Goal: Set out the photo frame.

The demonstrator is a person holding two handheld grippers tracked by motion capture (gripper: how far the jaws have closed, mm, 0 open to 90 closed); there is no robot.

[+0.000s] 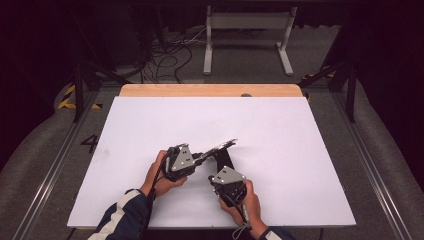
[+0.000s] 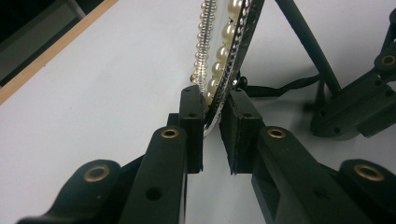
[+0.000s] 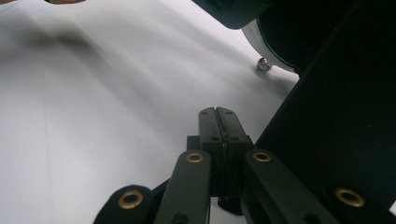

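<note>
Object: round pearl-and-silver-rimmed frame with black stand point(image 1: 218, 148), table centre, tilted toward 2 o'clock.
Left gripper point(image 2: 212, 122): clamped on frame rim, likely steadying it.
Right gripper point(image 3: 218, 122): closed empty, at 5 o'clock beside the stand.

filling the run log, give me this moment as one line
left gripper: shut on pearl-trimmed picture frame edge | frame: tilted up off white table, black stand behind | right gripper: shut, empty, beside stand
</note>
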